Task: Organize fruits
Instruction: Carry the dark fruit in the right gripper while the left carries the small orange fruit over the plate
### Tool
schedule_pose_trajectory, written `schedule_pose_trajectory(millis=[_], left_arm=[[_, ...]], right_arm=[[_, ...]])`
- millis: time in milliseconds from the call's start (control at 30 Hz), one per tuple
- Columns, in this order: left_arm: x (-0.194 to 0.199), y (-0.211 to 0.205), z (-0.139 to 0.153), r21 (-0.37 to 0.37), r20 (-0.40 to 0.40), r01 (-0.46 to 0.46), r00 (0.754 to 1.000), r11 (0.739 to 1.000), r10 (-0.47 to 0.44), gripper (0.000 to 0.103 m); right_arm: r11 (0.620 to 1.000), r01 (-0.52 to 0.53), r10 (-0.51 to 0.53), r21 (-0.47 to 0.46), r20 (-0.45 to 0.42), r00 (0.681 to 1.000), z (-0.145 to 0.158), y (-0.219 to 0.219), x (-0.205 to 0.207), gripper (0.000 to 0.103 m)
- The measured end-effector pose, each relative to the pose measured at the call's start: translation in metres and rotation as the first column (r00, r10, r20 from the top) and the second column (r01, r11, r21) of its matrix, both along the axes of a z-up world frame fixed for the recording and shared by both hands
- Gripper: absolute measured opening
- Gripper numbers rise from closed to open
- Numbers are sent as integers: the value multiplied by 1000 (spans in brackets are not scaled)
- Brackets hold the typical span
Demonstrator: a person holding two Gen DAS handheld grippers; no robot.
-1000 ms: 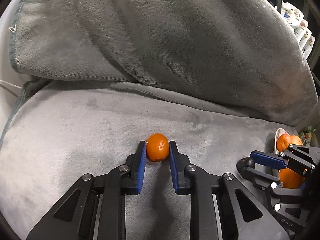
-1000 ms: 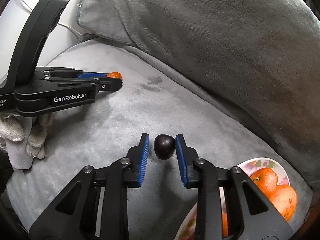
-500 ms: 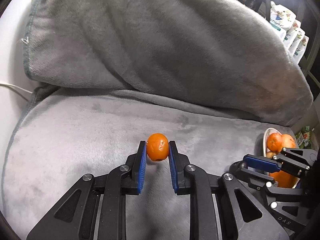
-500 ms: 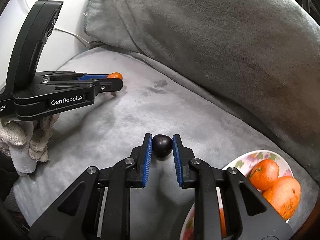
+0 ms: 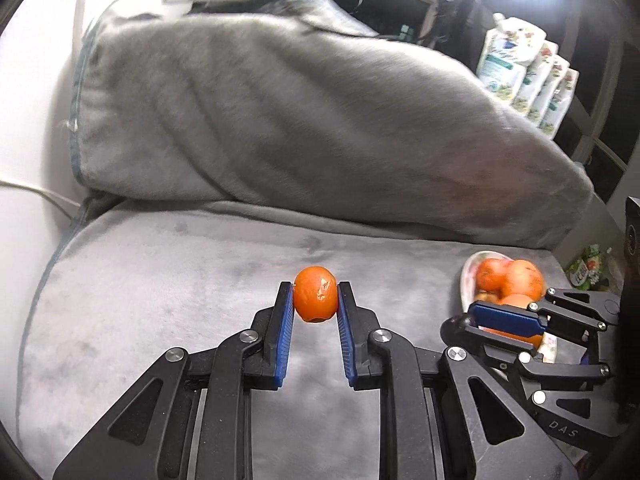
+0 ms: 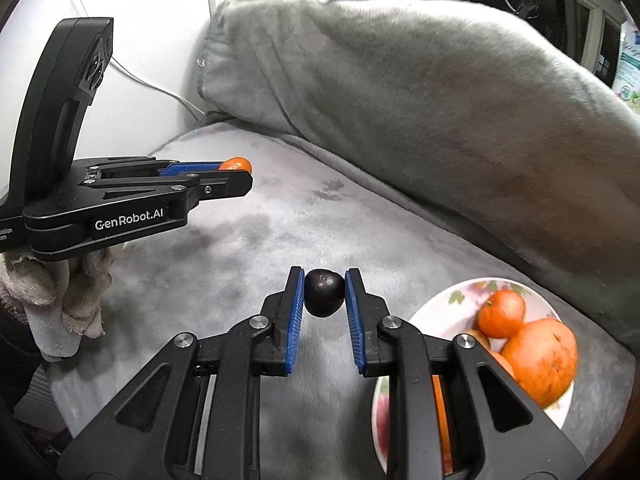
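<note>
My left gripper [image 5: 315,300] is shut on a small orange mandarin [image 5: 315,294] and holds it above the grey blanket-covered seat [image 5: 160,300]. My right gripper [image 6: 324,292] is shut on a dark purple plum [image 6: 324,292], also lifted above the seat. A floral plate [image 6: 448,308] with several oranges [image 6: 540,356] lies to the right of the right gripper. In the left wrist view the plate [image 5: 470,276] sits at the right, partly hidden behind the right gripper [image 5: 504,320]. In the right wrist view the left gripper [image 6: 236,172] with the mandarin [image 6: 237,164] is at the left.
A large grey cushion [image 5: 320,120] rises behind the seat. A white wall with a cable [image 6: 160,88] is at the left. Printed pouches [image 5: 524,76] stand on shelving at the back right. A gloved hand [image 6: 64,300] holds the left gripper.
Both grippers have risen from the seat with their fruits; the right gripper closed on the plum. The plate now sits lower and closer in the right wrist view.
</note>
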State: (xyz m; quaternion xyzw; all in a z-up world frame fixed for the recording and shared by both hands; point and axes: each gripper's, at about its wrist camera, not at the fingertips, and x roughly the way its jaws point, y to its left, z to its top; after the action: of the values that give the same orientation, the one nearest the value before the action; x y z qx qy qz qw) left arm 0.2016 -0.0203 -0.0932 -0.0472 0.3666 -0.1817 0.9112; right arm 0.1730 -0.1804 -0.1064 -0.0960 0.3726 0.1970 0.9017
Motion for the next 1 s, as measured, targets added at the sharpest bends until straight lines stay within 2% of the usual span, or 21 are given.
schedule_pose_trajectory(millis=[500,1000], left_arm=[[-46,-50,25,-3,78,102,992,995,-102,19],[-58,-105,27,5,72,199,977,980,-198,19]], right_arm=[[995,72,-77,65,84,993,31,-55,-57,22],[973,201,-211,115,76,975,25,-123,-89,22]])
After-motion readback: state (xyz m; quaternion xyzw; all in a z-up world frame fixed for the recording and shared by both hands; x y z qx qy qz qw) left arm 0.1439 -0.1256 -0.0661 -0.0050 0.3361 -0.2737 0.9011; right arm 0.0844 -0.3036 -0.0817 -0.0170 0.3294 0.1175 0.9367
